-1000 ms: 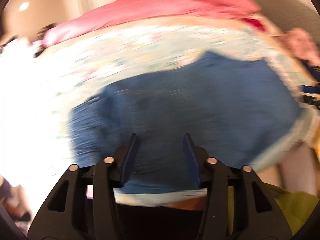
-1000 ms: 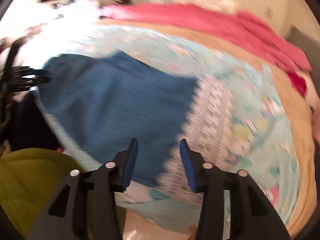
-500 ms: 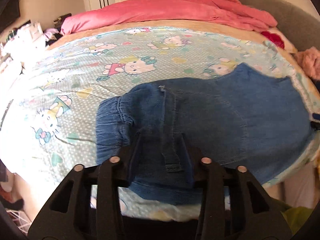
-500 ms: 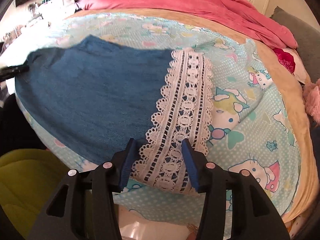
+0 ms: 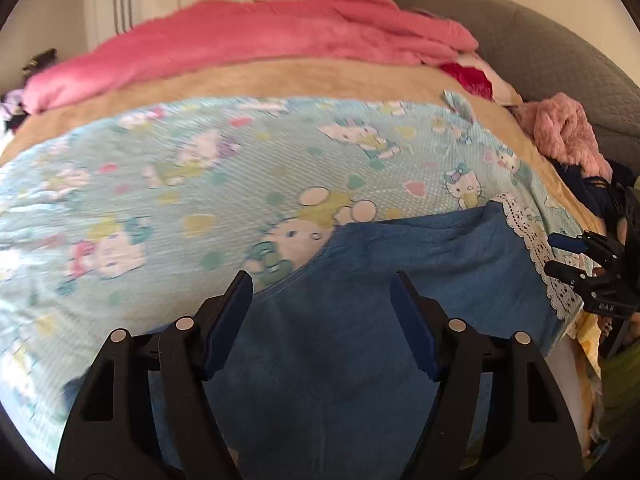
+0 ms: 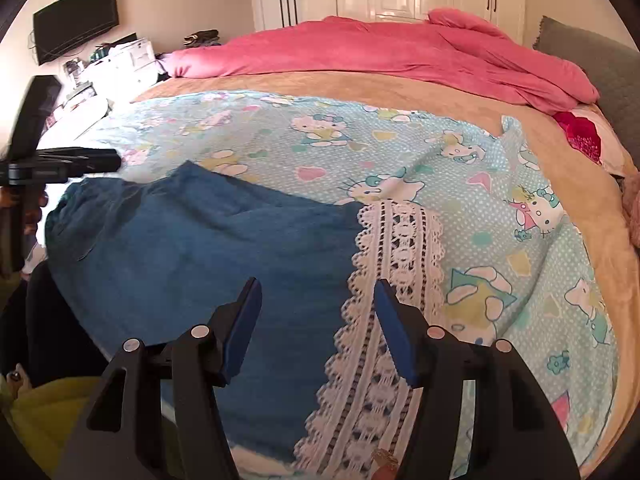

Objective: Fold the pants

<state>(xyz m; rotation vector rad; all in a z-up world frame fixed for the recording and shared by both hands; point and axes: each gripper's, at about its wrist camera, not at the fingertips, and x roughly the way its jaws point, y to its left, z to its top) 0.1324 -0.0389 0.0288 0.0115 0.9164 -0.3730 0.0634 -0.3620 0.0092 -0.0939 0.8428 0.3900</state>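
Blue denim pants [image 5: 360,320] with a white lace hem [image 6: 396,264] lie flat on the near part of the bed. My left gripper [image 5: 320,300] is open and empty, hovering over the waist end of the pants [image 6: 200,264]. My right gripper [image 6: 316,308] is open and empty, above the seam where the denim meets the lace. The right gripper also shows at the right edge of the left wrist view [image 5: 580,256], and the left gripper at the left edge of the right wrist view [image 6: 80,162].
A light blue cartoon-print sheet [image 6: 440,152] covers a tan blanket [image 6: 460,96]. A pink duvet [image 6: 400,52] lies along the far side. A grey headboard [image 5: 540,56] and pink fluffy clothes [image 5: 564,132] are at the right. A yellow-green garment [image 6: 52,404] is near.
Both grippers have opened wider. The left wrist view swung right along the pants, so the waistband left view and the lace hem and right gripper came in. The right gripper stayed over the lace.
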